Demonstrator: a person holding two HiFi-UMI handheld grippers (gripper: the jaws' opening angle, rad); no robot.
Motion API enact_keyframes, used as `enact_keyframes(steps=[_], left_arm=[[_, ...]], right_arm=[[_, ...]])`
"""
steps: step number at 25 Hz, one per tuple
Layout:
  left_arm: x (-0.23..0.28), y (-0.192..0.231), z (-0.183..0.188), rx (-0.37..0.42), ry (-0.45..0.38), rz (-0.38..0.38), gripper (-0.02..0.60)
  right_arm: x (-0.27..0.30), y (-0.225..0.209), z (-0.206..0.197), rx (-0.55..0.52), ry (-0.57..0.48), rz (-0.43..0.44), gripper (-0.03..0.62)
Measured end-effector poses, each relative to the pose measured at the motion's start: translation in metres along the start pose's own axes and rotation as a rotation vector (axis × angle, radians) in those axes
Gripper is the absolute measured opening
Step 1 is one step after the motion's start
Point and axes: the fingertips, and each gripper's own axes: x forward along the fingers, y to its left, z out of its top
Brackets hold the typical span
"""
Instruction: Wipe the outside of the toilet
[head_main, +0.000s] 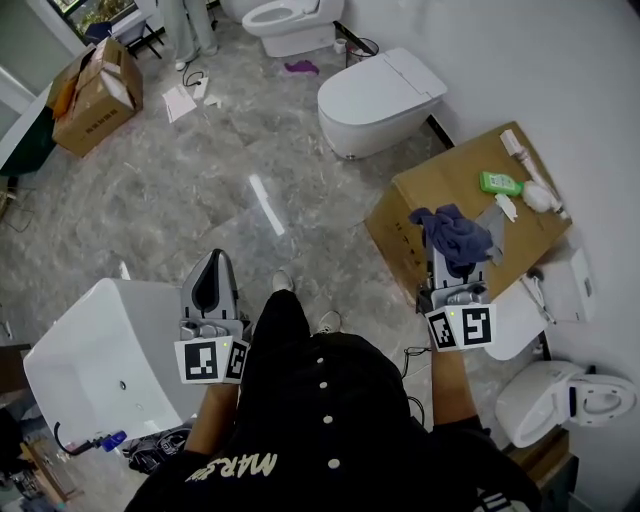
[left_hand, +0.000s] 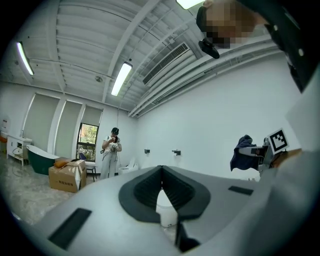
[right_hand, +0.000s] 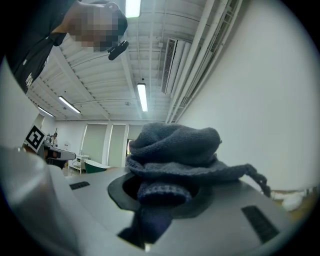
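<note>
Our right claw (right_hand: 160, 192) is clamped on a bunched dark blue cloth (right_hand: 175, 145) that hides its tips from us, our left claw (left_hand: 161, 176) has its jaws together on nothing, and the white toilet (head_main: 380, 98), lid down, stands on the floor (head_main: 200, 180) well ahead beside the wall (head_main: 540, 60).

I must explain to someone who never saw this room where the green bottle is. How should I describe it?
By the white wall stands a large cardboard box, near the closed white toilet. The green bottle rests on its top, at the wall side. It is the only green thing there: its neighbours are white, the cloth in the right gripper dark blue.
</note>
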Motion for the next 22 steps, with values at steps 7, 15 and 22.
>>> enact_keyframes(steps=[7,15,22], left_arm=[[0.069,0.003,-0.007,-0.019,0.005,-0.07,0.009],[0.197,0.029,-0.004,-0.034,-0.016,-0.151,0.009],[0.311,0.076,0.004,-0.033,0.014,-0.223,0.009]], right_arm=[[0.037,-0.02,-0.009,-0.025,0.019,-0.043,0.112],[0.125,-0.05,-0.024,-0.055,0.044,-0.115,0.112],[0.227,-0.064,-0.028,-0.055,0.039,-0.195,0.112]])
